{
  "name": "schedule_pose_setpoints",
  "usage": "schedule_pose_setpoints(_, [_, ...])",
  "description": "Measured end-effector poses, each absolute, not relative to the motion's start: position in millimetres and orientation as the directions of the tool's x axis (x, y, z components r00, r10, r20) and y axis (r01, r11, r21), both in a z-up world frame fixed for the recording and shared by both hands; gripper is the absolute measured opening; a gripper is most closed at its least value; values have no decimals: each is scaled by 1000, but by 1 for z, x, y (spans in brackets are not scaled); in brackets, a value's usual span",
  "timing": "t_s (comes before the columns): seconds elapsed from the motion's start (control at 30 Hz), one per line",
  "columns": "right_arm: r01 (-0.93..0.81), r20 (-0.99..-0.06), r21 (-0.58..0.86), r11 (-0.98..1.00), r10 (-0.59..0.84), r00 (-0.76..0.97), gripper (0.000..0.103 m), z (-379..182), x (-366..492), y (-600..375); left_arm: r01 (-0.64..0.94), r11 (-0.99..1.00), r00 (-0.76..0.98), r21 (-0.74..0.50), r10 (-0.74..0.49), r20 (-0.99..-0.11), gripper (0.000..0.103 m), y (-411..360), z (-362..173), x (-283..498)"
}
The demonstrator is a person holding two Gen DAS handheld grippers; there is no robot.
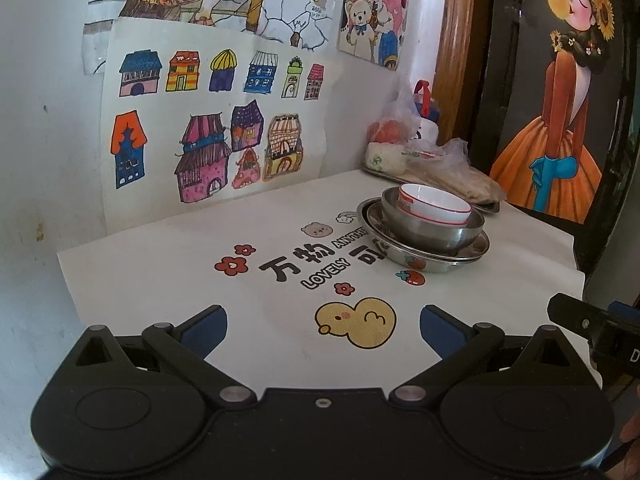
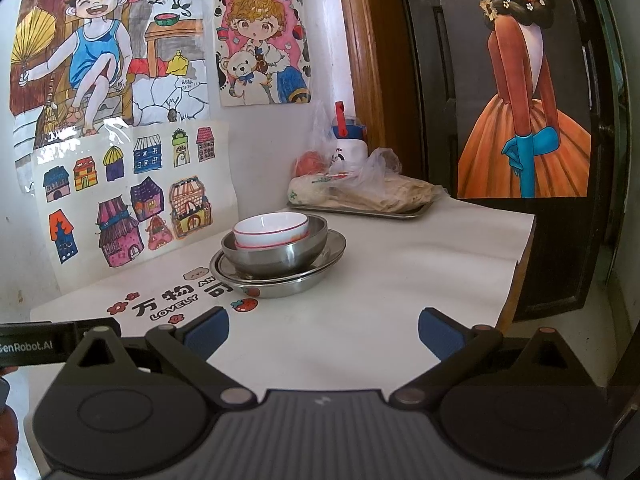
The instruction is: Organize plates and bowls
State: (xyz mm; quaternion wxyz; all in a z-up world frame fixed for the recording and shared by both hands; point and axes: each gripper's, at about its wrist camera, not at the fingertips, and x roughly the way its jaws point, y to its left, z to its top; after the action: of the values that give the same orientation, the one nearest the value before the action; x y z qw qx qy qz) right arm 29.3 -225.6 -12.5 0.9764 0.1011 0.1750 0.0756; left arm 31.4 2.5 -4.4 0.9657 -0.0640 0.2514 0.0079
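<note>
1. Left wrist view: the left claw hangs low over the near part of the counter, its blue-padded fingers spread wide with nothing between them. Beneath the gap lies a yellow duck print on the white cloth.
2. Farther back and to the right, the dishes sit in one stack: a white bowl with a red rim line nests inside a steel bowl, which rests on stacked steel plates. Behind the stack is a metal tray carrying plastic-wrapped food.
3. Part of the right claw shows at the right edge.
4. Right wrist view: the right claw is also spread wide and empty, above bare cloth near the counter's front.
5. The same stack stands ahead and slightly left: white bowl in steel bowl on steel plates, well apart from the claw.
6. The tray lies behind it by the wall, drawings hanging to the left.
</note>
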Motion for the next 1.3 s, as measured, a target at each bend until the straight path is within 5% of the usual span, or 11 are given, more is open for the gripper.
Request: schedule_pose_setpoints(1.3, [-119, -342, 217, 969, 190, 920, 103, -14, 33, -219, -32, 993, 875, -115, -28, -484, 102, 3, -6, 34])
